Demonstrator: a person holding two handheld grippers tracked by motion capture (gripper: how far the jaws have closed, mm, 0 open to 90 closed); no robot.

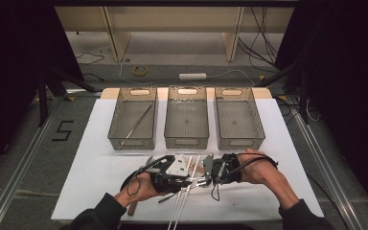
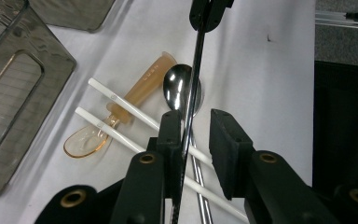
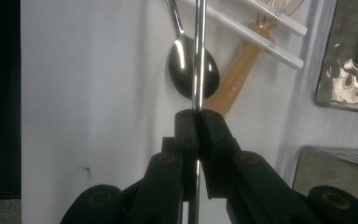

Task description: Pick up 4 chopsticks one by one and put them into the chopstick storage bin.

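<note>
We see white table top (image 1: pixel 100 167) over grey floor (image 1: pixel 24 143), dark curtains at sides. Three grey mesh baskets (image 1: pixel 133 120) in row.

Left gripper (image 2: pixel 193 128): jaws partly apart, thin steel rod (image 2: pixel 191 102) against one pad.

Right gripper (image 3: pixel 196 123): clamped tight on rod's other end, above steel spoon (image 3: pixel 193 72).

This looks like a lab recording bay, not a home. Beyond the left gripper (image 1: pixel 191 179) and right gripper (image 1: pixel 210 178), three identical grey bins (image 1: pixel 187 140) line a white board (image 1: pixel 91 163). Farther off, cables (image 1: pixel 249 52), a tape roll (image 1: pixel 140 70), black curtains and a taped floor mark (image 1: pixel 63 130) surround it.
</note>
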